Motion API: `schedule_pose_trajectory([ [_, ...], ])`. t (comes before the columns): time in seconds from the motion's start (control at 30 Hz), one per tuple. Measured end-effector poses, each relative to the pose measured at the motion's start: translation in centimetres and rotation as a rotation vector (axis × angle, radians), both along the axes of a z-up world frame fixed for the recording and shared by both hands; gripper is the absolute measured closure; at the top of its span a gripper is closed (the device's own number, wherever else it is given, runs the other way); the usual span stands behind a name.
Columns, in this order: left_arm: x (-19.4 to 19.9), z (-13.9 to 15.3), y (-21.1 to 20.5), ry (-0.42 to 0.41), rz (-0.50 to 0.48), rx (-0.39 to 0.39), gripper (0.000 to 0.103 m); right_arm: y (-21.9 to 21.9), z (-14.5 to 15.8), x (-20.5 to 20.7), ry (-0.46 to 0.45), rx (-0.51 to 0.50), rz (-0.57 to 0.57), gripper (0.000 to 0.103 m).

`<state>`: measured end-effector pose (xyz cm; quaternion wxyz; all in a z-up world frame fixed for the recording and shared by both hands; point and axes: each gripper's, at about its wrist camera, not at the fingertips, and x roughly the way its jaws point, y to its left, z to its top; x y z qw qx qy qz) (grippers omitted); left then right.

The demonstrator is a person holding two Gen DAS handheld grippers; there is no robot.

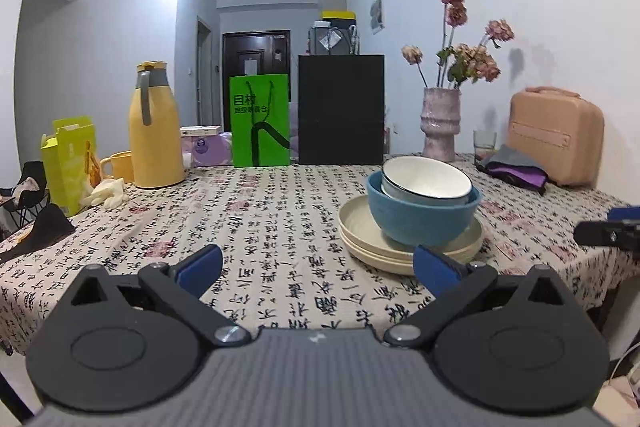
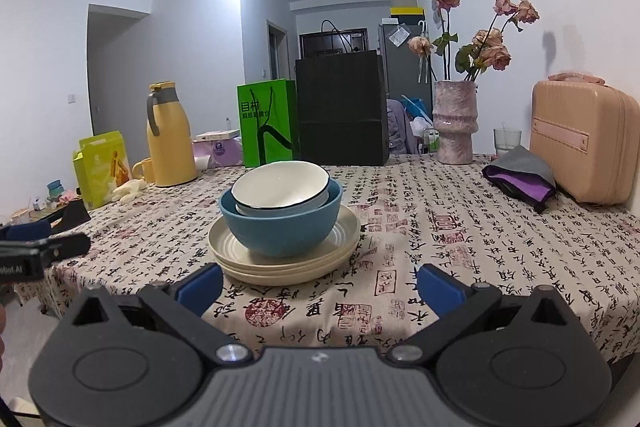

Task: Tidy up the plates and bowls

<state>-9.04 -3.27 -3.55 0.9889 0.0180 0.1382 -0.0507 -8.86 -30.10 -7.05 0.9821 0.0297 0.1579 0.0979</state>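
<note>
Since the dishes are already nested into one pile, this looks pretty much wrapped up to me. The white bowl (image 2: 282,187) sits inside the blue bowl (image 2: 280,223), and that sits on a stack of cream plates (image 2: 280,265), which looks like two or three of them, hard to count exactly. The white bowl leans a bit in there, so it isn't seated totally flat.

From the right claw (image 2: 320,289) the pile is just ahead and a little to the left, sitting on the surface (image 2: 460,247) near its front edge. From the left claw (image 1: 318,269) the same pile is ahead and off to the right. Both claws have their fingers spread wide apart and hold nothing, and neither one touches the dishes.

I don't see any other loose plate or bowl anywhere in front of either claw, just clutter at the back like the yellow thermos (image 2: 168,139) and the vase (image 2: 455,123). So my guess is nothing's left, except maybe nudging that tilted bowl straight.
</note>
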Motion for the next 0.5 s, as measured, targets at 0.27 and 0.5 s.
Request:
schedule_pose_trajectory([
  [0.27,-0.27,-0.29,-0.14,0.002,-0.008,0.002,0.0,0.26,-0.4,0.24,0.019,0.001,0.011,0.0],
  [0.5,-0.28,-0.57,-0.1,0.015,-0.006,0.0,0.0,0.57,-0.57,0.39,0.029,-0.006,0.022,0.0],
])
